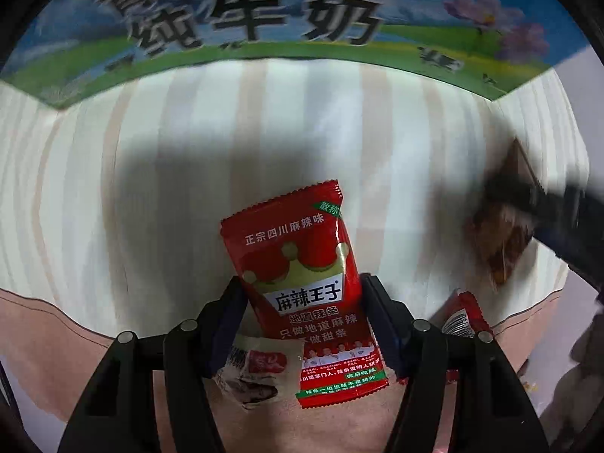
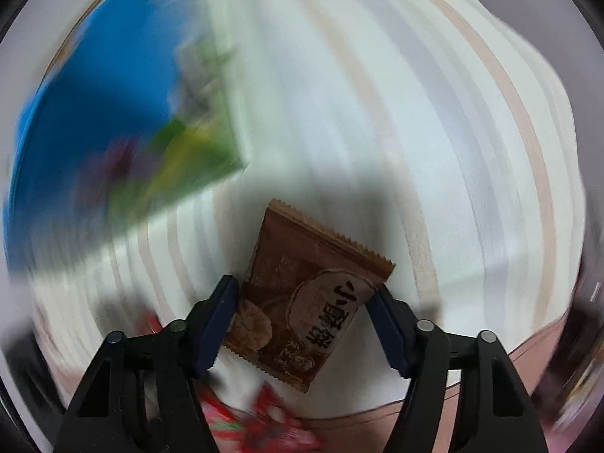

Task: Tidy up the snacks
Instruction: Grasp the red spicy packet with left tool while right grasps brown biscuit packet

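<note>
On the striped cloth (image 1: 264, 132) of the surface, a red spicy-strip packet (image 1: 302, 287) is clamped between the pads of the left tongs (image 1: 302, 317), with a pale snack packet (image 1: 256, 373) lying just beside it. A brown walnut-cake packet (image 2: 302, 302) is framed by the right tongs (image 2: 302, 321); whether it is pinched cannot be told. A milk carton (image 1: 264, 19) is seen beyond.

Both views look steeply down from just behind their tongs onto a striped cloth (image 1: 264, 120) on the bench, at close range. The left wrist view faces a milk carton box (image 1: 264, 19) beyond its left tongs (image 1: 302, 321). The blurred right wrist view has that box (image 2: 94, 113) up-left of the right tongs (image 2: 302, 324). Both share cloth and box.
</note>
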Action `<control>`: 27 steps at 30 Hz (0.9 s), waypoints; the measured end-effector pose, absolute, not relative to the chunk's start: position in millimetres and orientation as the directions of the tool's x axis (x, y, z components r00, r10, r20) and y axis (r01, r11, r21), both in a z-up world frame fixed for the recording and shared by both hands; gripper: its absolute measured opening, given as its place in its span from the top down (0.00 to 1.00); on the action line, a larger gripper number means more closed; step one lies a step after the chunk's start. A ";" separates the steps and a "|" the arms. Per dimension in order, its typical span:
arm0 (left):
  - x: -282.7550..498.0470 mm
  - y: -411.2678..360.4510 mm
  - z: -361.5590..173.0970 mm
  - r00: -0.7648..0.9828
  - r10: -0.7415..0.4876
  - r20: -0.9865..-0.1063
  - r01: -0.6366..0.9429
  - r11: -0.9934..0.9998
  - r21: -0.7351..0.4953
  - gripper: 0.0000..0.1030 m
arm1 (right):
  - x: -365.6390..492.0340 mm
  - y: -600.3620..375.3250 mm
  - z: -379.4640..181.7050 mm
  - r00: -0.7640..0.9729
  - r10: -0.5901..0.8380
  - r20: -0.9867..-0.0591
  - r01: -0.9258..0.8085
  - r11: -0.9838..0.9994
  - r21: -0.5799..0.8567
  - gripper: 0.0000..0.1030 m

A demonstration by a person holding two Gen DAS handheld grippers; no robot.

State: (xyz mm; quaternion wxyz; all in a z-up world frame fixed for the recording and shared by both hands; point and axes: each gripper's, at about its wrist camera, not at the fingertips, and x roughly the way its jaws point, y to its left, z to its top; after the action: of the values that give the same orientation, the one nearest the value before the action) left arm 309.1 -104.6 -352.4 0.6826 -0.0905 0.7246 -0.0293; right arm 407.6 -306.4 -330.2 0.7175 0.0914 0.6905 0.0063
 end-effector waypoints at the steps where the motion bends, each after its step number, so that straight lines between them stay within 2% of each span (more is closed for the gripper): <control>1: 308.9 -102.6 -353.7 -0.060 -0.185 -0.981 -0.103 0.979 -0.178 0.41 | 402.4 -300.0 -329.2 0.040 0.107 -0.993 0.046 0.993 0.109 0.34; 4: 307.2 -98.5 -358.6 -0.091 -0.237 -0.967 -0.145 0.964 -0.222 0.36 | 382.2 -285.3 -329.5 0.007 0.029 -1.000 -0.140 0.990 0.028 0.34; 6: 301.9 -93.8 -360.6 -0.108 -0.272 -0.956 -0.174 0.952 -0.252 0.29 | 371.7 -286.8 -327.6 0.001 0.028 -1.000 -0.162 0.987 0.027 0.28; 7: 299.7 -92.8 -361.6 -0.114 -0.294 -0.949 -0.195 0.943 -0.269 0.28 | 368.6 -290.0 -327.0 -0.003 0.046 -0.999 -0.135 0.990 0.046 0.22; 8: 297.6 -90.2 -362.4 -0.135 -0.309 -0.942 -0.214 0.937 -0.276 0.28 | 366.1 -295.7 -327.1 -0.007 0.087 -0.996 -0.085 0.993 0.087 0.20; 11: 290.8 -85.6 -366.0 -0.161 -0.336 -0.928 -0.250 0.923 -0.291 0.27 | 361.5 -312.6 -334.2 -0.007 0.180 -0.984 0.066 0.982 0.179 0.19; 14: 288.1 -87.4 -368.4 -0.142 -0.310 -0.940 -0.255 0.929 -0.268 0.29 | 360.8 -321.8 -341.3 0.024 0.208 -0.978 0.164 0.964 0.209 0.18; 16: 285.8 -95.8 -368.1 -0.129 -0.257 -0.958 -0.237 0.946 -0.222 0.37 | 360.6 -325.0 -345.1 0.042 0.202 -0.978 0.196 0.959 0.207 0.23; 17: 273.8 -109.3 -366.5 -0.117 -0.236 -0.965 -0.219 0.953 -0.207 0.47 | 361.2 -324.0 -346.4 0.051 0.183 -0.982 0.193 0.963 0.189 0.27; 18: 272.2 -113.0 -363.8 -0.107 -0.218 -0.970 -0.199 0.961 -0.194 0.50 | 360.7 -325.0 -344.8 0.059 0.164 -0.985 0.185 0.968 0.172 0.35; 21: 265.0 -124.7 -356.4 -0.091 -0.190 -0.978 -0.151 0.973 -0.175 0.55 | 351.4 -325.8 -343.1 0.079 0.126 -0.989 0.130 0.982 0.136 0.42; 27: 256.3 -128.9 -340.3 -0.052 -0.141 -0.989 -0.118 0.984 -0.134 0.56 | 336.4 -310.6 -323.5 0.114 0.158 -0.981 0.074 0.983 0.167 0.43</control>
State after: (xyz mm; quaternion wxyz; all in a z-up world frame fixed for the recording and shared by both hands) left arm 256.3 -128.9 -340.3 0.6826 -0.0894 0.7252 -0.0085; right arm 336.4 -310.6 -323.5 0.7412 0.0872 0.6649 0.0285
